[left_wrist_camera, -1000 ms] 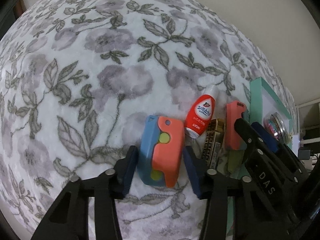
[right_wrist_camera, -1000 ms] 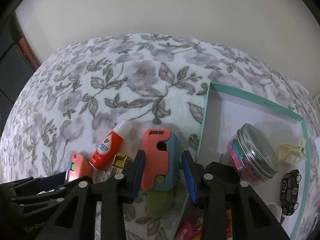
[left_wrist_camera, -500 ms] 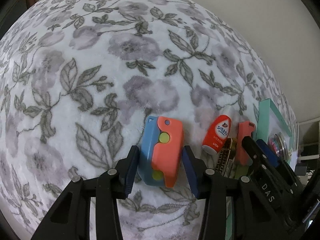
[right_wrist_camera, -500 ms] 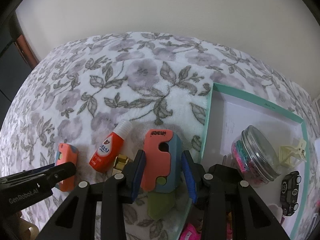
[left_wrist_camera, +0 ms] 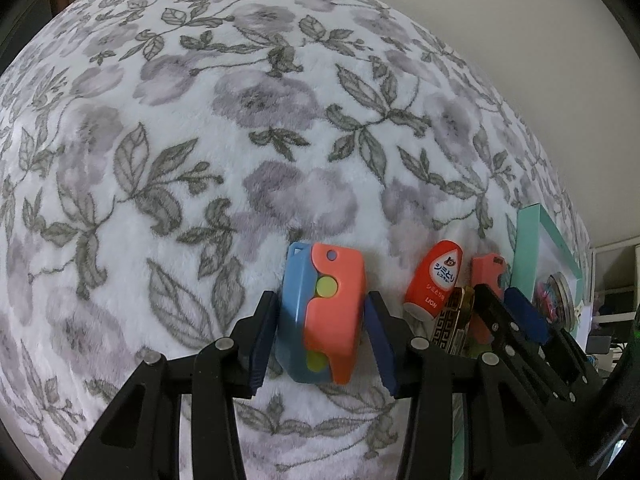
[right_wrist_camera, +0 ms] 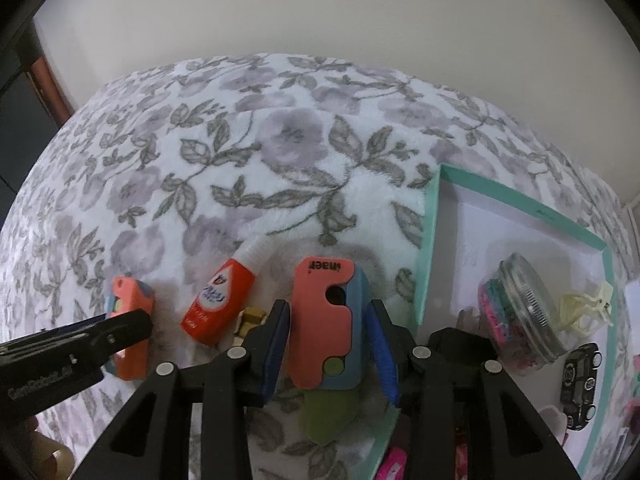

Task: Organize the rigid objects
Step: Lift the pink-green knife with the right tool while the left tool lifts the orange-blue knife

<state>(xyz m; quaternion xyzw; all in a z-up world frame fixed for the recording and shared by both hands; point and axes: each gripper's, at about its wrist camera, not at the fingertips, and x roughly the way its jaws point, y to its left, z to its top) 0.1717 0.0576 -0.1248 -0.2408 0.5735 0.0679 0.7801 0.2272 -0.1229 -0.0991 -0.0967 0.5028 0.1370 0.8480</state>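
My left gripper point(left_wrist_camera: 322, 342) is shut on an orange-and-blue block with yellow-green dots point(left_wrist_camera: 322, 316), held just over the floral blanket. It also shows in the right wrist view point(right_wrist_camera: 130, 322). My right gripper point(right_wrist_camera: 330, 350) is shut on a second orange-and-blue block point(right_wrist_camera: 326, 320), which also shows in the left wrist view point(left_wrist_camera: 486, 276). A red squeeze bottle point(right_wrist_camera: 220, 304) lies on the blanket between the two blocks. It also shows in the left wrist view point(left_wrist_camera: 434, 278).
A teal-rimmed tray point(right_wrist_camera: 430, 248) at the right holds a glass jar of coloured bits point(right_wrist_camera: 520, 316), a cream clip point(right_wrist_camera: 586, 312) and a black toy car point(right_wrist_camera: 580, 386). A gold patterned item point(left_wrist_camera: 452, 328) and a green piece point(right_wrist_camera: 328, 416) lie under the right gripper.
My left gripper has carried its block to the left, away from the bottle and the right gripper. The right gripper has risen slightly with its block.
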